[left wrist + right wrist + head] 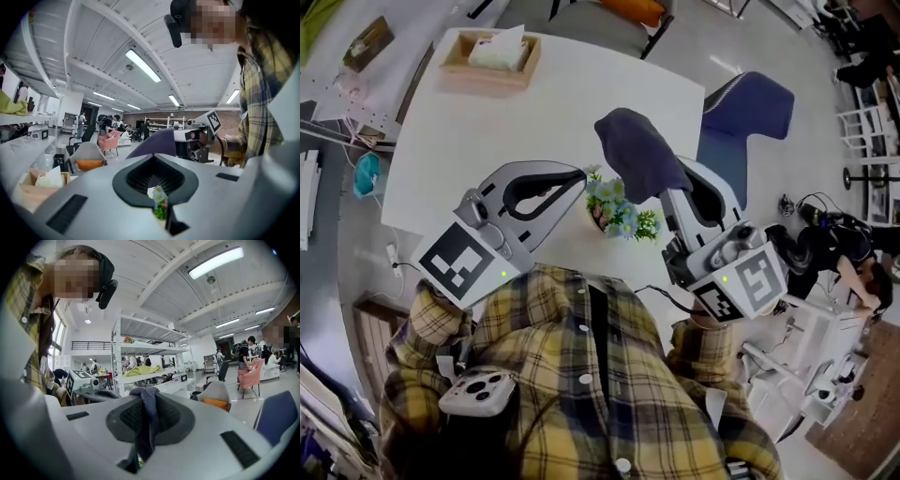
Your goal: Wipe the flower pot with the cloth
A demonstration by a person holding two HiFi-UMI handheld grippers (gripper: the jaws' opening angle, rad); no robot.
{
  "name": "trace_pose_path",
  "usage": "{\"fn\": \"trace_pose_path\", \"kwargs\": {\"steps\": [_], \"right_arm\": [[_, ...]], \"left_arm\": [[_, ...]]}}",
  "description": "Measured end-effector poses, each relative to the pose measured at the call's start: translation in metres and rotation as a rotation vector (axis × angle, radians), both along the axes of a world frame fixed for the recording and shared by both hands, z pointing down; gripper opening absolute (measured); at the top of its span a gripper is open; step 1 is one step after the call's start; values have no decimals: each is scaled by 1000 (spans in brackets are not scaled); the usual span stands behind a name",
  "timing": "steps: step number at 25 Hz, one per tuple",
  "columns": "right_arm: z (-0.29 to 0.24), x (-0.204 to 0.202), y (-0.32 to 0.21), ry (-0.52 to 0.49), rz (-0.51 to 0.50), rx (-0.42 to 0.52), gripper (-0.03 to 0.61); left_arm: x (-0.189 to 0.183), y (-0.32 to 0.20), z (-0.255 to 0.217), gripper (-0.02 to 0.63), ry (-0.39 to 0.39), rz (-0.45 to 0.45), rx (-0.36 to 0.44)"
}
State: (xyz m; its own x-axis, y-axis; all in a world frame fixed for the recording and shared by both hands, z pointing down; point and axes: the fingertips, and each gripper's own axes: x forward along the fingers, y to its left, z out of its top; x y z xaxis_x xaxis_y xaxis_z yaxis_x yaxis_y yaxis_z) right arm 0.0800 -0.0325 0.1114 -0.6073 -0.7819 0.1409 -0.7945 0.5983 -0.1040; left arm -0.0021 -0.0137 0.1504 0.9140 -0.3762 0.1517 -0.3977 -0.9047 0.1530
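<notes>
A small flower pot (602, 217) with pale blue and white flowers (619, 212) stands on the white table (534, 112), between my two grippers. My left gripper (581, 178) is shut, its tip just left of the flowers, and nothing shows between its jaws. In the left gripper view the flowers (159, 200) show through the slot below the closed left gripper (153, 158). My right gripper (661, 187) is shut on a dark blue cloth (639, 152), which bunches over its tip above and right of the flowers. In the right gripper view the cloth (147, 420) hangs down between the jaws of the right gripper (144, 397).
A wooden tray with a tissue box (492, 54) sits at the table's far left corner. A blue chair (752, 111) stands beyond the table's right edge. Shelves, chairs and people fill the room behind. A teal object (366, 174) lies off the table's left side.
</notes>
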Motion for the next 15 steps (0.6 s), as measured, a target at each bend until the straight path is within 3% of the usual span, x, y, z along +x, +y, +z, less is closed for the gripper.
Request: {"fn": "trace_pose_path", "kwargs": {"steps": [15], "right_arm": [[-7, -9, 2, -34, -8, -33, 14]], "left_arm": [[2, -4, -10, 9, -50, 30, 65]]}}
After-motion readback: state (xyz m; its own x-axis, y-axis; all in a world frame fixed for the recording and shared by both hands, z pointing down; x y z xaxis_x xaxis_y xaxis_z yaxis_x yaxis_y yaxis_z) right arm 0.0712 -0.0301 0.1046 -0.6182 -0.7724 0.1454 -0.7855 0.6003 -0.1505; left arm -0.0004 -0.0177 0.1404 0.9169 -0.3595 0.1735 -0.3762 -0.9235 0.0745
